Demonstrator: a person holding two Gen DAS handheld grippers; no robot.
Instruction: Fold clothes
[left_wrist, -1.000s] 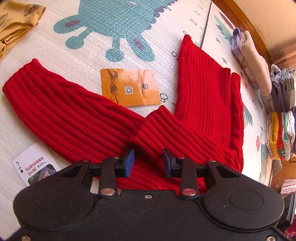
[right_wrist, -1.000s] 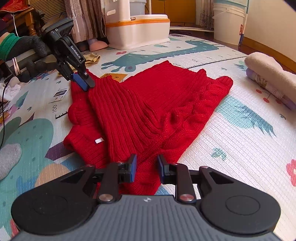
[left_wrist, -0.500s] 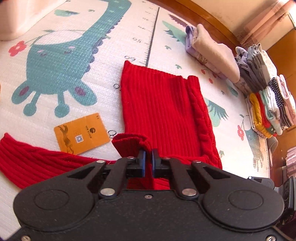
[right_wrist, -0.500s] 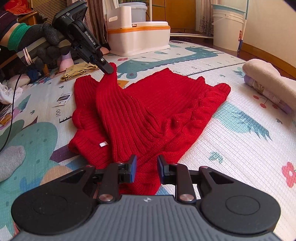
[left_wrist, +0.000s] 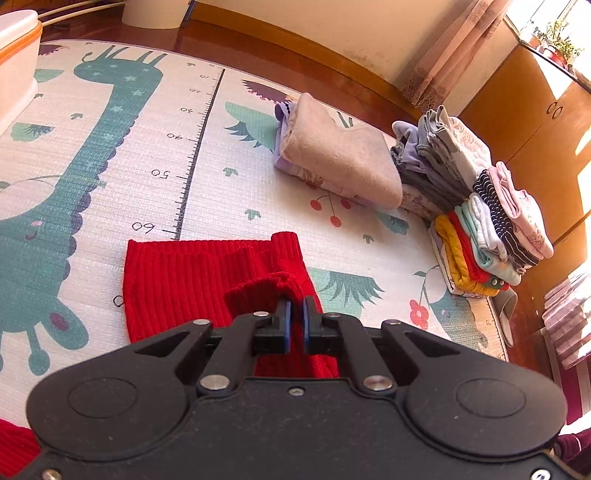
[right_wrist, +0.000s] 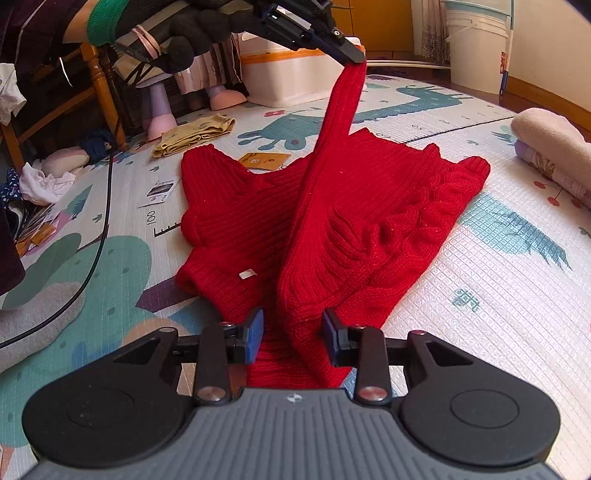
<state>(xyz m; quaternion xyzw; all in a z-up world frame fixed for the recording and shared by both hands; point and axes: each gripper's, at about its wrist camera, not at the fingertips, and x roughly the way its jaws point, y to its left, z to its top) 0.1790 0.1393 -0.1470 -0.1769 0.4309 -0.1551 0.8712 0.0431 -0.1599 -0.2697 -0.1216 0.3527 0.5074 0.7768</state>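
Gripping red sweater (right_wrist: 332, 221) sleeve: left tool (left_wrist: 295, 325); mat (left_wrist: 166, 147) ruler reads "50", "60".

Bare play mat (left_wrist: 155, 155) lies open ahead-left of the left tongs (left_wrist: 294, 320); folded clothes stacks (left_wrist: 480, 206) block the right.

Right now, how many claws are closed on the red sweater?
1: the left claw pinches the red sweater sleeve, lifted. The right claw is open, low over its near edge.
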